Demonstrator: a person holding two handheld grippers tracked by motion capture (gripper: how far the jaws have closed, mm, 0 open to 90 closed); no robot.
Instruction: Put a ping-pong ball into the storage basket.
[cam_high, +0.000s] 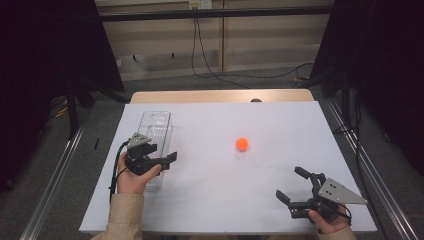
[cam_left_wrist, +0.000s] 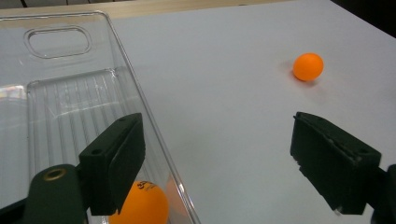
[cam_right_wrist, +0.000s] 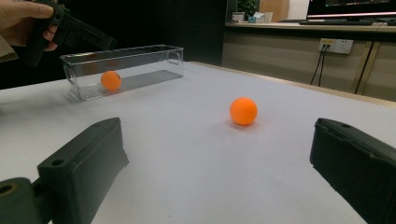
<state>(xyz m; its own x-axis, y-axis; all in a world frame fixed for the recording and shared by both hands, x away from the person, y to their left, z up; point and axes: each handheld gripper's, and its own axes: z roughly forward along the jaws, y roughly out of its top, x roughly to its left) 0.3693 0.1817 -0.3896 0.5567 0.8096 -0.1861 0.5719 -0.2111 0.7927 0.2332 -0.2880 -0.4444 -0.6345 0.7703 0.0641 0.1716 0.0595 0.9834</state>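
Note:
An orange ball (cam_high: 242, 144) lies loose near the middle of the white table (cam_high: 215, 200). A clear plastic bin (cam_high: 155, 116) stands lengthwise at the left. My left gripper (cam_high: 162, 153) hovers open above the bin's near end. In the left gripper view its jaws (cam_left_wrist: 224, 163) straddle the bin's right wall (cam_left_wrist: 126, 51), and a second orange ball (cam_left_wrist: 140, 203) rests inside, below the left jaw. The loose ball (cam_left_wrist: 308, 66) sits far right. My right gripper (cam_high: 291, 183) is open and empty at the front right. In its own view the right gripper (cam_right_wrist: 219, 172) faces the loose ball (cam_right_wrist: 243, 111).
The right gripper view shows the bin (cam_right_wrist: 140, 60) with its ball (cam_right_wrist: 111, 80) and the left gripper (cam_right_wrist: 70, 30) above it. Behind the table are a wooden edge (cam_high: 220, 96), cables (cam_high: 200, 50) on the floor and dark curtains on both sides.

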